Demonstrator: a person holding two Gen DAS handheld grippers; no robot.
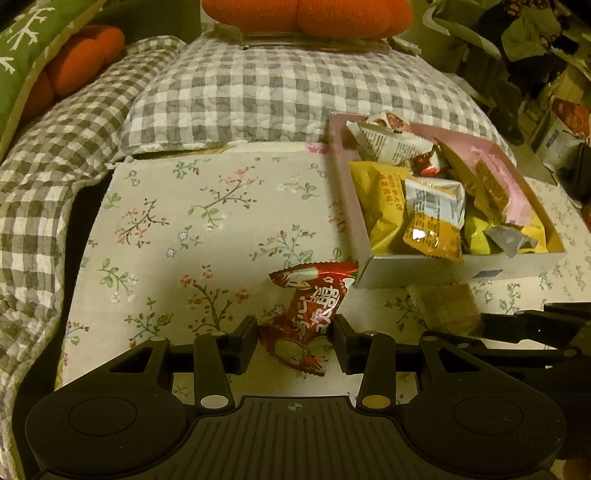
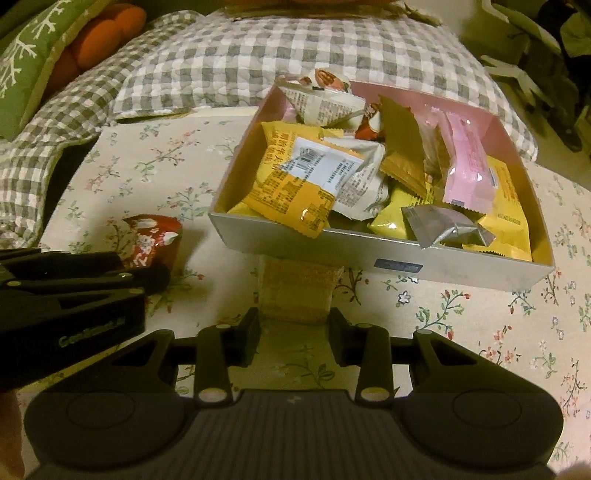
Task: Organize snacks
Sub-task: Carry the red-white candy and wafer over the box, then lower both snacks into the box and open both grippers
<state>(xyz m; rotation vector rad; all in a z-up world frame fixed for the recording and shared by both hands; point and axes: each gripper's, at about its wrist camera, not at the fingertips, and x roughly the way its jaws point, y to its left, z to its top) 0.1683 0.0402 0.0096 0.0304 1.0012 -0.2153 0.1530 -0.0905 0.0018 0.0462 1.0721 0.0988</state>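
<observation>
A red foil snack packet (image 1: 308, 314) lies on the floral cloth between the fingers of my left gripper (image 1: 295, 338), which press its sides. It also shows in the right wrist view (image 2: 155, 240). A clear-wrapped tan cracker packet (image 2: 295, 291) lies in front of the box, between the fingers of my right gripper (image 2: 294, 334), which touch its near end. The cracker packet also shows in the left wrist view (image 1: 447, 308). An open box (image 2: 369, 254) with pink inner walls holds several yellow, white, pink and silver packets. The box shows at right in the left wrist view (image 1: 436, 273).
The floral cloth (image 1: 192, 221) covers the work surface. A grey checked quilt (image 1: 258, 88) lies behind it, with orange cushions (image 1: 306, 14) and a green pillow (image 1: 26, 55). Clutter stands at the far right (image 1: 554, 92). The left gripper's body (image 2: 66, 295) fills the right wrist view's left side.
</observation>
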